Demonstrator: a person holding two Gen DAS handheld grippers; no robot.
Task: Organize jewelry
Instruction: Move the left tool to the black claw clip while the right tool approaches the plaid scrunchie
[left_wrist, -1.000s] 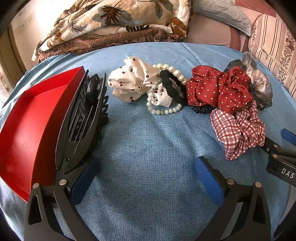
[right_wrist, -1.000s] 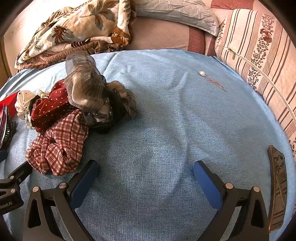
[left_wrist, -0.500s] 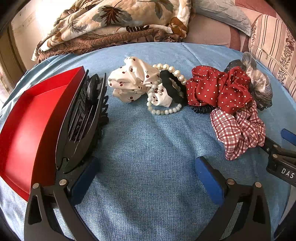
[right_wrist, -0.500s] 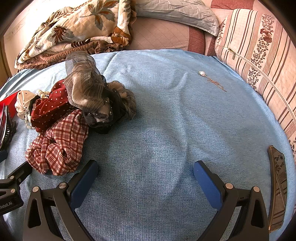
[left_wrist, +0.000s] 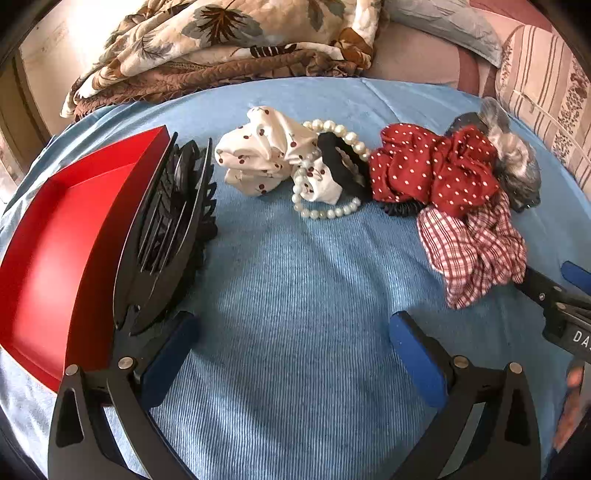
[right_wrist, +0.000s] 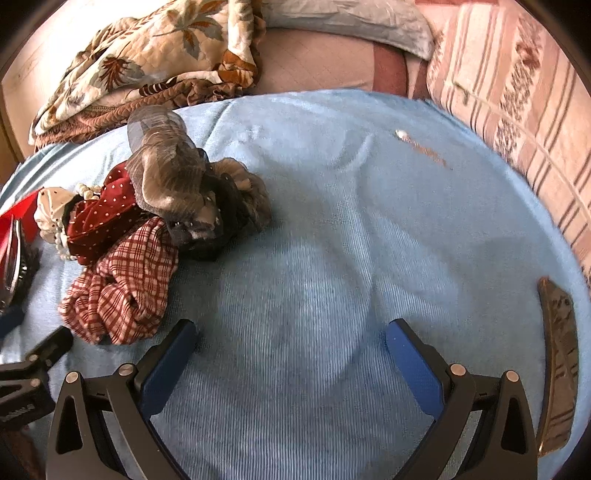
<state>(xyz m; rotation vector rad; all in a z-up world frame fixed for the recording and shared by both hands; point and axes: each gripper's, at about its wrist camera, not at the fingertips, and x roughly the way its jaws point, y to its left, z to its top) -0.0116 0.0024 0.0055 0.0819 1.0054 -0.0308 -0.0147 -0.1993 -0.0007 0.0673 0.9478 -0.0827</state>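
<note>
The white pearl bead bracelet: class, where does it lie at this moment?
In the left wrist view, the white pearl bead bracelet lies on the blue towel, centre top, looped between the white cherry-print scrunchie and the red polka-dot scrunchie.

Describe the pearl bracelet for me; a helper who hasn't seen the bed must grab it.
On the blue blanket, right of the red tray, lies a row of scrunchies. The pearl bracelet loops around the white cherry-print scrunchie and a black one; it is the only string of beads.
</note>
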